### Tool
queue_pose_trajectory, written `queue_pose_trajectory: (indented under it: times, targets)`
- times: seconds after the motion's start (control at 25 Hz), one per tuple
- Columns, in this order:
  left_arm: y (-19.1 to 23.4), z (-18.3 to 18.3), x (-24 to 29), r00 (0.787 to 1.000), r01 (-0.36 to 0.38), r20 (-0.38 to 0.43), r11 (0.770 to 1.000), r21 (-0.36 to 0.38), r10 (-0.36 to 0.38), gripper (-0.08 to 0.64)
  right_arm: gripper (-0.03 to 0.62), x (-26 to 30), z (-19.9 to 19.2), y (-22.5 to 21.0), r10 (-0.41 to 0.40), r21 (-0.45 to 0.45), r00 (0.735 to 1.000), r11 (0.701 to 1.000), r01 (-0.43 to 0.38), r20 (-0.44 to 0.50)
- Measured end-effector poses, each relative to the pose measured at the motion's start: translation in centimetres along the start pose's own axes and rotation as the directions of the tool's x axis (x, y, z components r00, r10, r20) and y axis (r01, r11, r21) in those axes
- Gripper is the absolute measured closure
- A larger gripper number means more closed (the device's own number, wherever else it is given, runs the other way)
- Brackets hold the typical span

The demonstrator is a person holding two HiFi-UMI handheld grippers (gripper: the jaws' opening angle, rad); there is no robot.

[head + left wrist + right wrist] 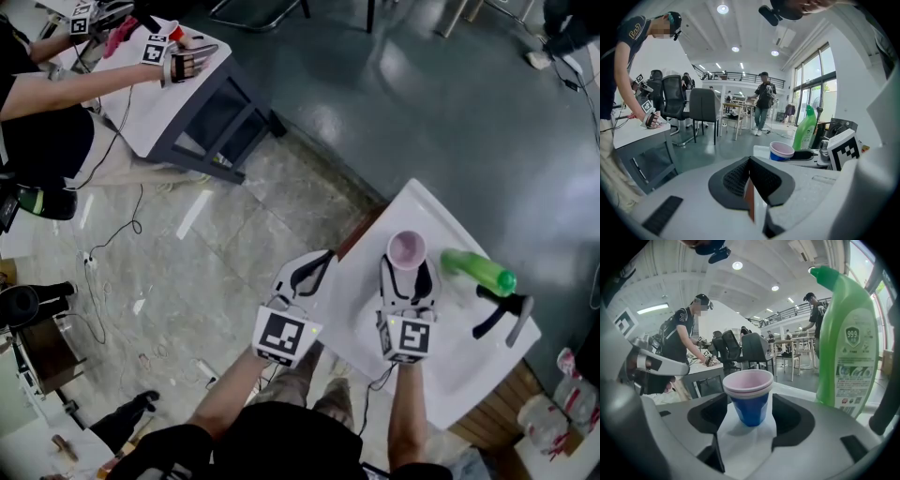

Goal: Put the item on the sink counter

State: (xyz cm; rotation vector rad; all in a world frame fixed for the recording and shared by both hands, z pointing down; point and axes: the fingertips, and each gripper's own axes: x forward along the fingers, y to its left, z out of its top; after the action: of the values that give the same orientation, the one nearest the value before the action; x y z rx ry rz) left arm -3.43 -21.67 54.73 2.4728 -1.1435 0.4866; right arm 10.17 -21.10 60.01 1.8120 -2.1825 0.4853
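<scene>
Head view, steeply downward: the right gripper lies on the white sink counter, its jaws spread to either side of the cup; from above only the cup's pink inside shows, its wall and foot hidden below the rim. The left gripper is at the counter's left edge, over the floor. A green bottle is just to the right of the cup; beyond it is a black fitting, its form hard to make out. The holder's arms are cut off by the lower frame edge.

Right gripper view: the cup stands upright on the counter between the pads, blue outside, with a gap on each side, so the jaws are apart and grip nothing; the rim looks double, whether from two nested cups cannot be told; the bottle's foot is hidden behind the jaw.

Left gripper view: the two dark pads meet at their tips, closed on nothing; the gripper's body hides the lower part of the cup and the bottle's base.
</scene>
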Motion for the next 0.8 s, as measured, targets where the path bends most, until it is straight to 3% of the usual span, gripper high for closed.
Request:
queue_pose_trajectory:
  times: [0.28,0.44,0.8]
  targets:
    - [-0.2,0.5,-0.4,1.000,-0.006,0.031,0.999,0.034,0.005,0.557,0.298,-0.3,0.6,-0.1,0.004,0.009,0.999,1.000,-0.004,0.038]
    - [-0.5,0.1,-0.9,1.000,-0.008,0.011,1.000,0.010,0.008,0.557,0.290,-0.7,1.0,0.1,0.009,0.009,0.999,1.000,-0.009,0.053]
    - [-1.7,1.1,-2.6,0.999,-0.012,0.046,1.000,0.027,0.011,0.557,0.288,-2.7,2.5,0.9,0.022,-0.002,0.998,1.000,-0.022,0.056]
